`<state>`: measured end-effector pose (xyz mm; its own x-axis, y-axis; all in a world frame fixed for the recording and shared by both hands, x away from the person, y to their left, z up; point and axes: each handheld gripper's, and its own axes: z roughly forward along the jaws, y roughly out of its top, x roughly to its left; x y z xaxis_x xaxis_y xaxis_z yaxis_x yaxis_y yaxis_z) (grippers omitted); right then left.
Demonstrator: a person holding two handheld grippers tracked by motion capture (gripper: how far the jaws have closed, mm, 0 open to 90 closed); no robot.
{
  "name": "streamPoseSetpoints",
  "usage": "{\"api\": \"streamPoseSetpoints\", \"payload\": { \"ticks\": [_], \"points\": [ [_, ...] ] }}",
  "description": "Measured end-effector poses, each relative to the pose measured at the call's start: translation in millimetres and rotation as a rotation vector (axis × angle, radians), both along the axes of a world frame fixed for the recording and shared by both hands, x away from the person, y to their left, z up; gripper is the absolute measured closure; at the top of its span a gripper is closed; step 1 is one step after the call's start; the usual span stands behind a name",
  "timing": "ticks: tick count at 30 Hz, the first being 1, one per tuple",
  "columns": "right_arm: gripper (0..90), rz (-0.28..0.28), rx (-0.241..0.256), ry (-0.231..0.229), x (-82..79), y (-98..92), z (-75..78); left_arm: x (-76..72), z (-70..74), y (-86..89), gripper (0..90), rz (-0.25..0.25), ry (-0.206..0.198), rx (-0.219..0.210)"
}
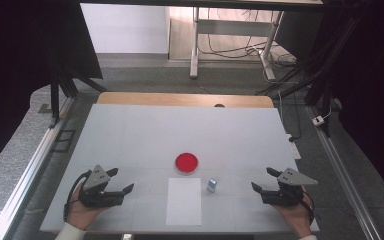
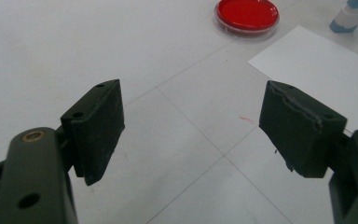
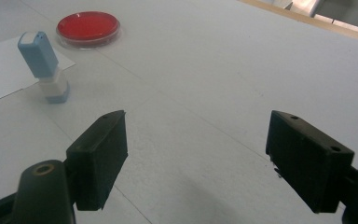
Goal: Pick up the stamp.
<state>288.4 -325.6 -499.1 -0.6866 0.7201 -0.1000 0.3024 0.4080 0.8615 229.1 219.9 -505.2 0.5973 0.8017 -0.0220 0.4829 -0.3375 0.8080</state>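
Two grippers rest low at the near edge of a pale grey tabletop, one at each near corner, each held in a person's hand. The surface is matte and crossed by faint seam lines; a strip of light wood shows along its far edge. Beyond it lies grey floor, with the metal legs of another table and loose cables far off, dark curtains at both sides and a metal rail running along the left.

The left gripper has its jaws spread wide with nothing between them, and they point right and a little far, toward the middle of the tabletop. The right gripper is likewise wide apart and holds nothing, its jaws pointing left toward the middle.

Between the two, near the near edge, lies a white sheet of paper, its long axis running near to far. Just beyond its far edge sits a round red dish with a clear rim. Just right of the paper's far right corner stands a small blue and white stamp; in the right gripper view its long axis is upright and leans slightly, blue part on top. No writing or label can be read on any of them.
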Motion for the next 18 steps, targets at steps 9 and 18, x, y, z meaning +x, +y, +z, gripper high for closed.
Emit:
{"api": "streamPoseSetpoints", "payload": {
  "ticks": [9, 18],
  "points": [
    [21.1, -0.011, 0.009, -0.001, -0.5, -1.4, 2.2, 1.1, -1.3, -0.9, 22.4, 0.0, 0.001, -0.007],
    [23.9, -0.004, -0.007, -0.005, 1.4, 2.1, 0.6, 0.6, -3.8, 1.3, 22.4, -0.003, 0.029, -0.01]
  ]
}}
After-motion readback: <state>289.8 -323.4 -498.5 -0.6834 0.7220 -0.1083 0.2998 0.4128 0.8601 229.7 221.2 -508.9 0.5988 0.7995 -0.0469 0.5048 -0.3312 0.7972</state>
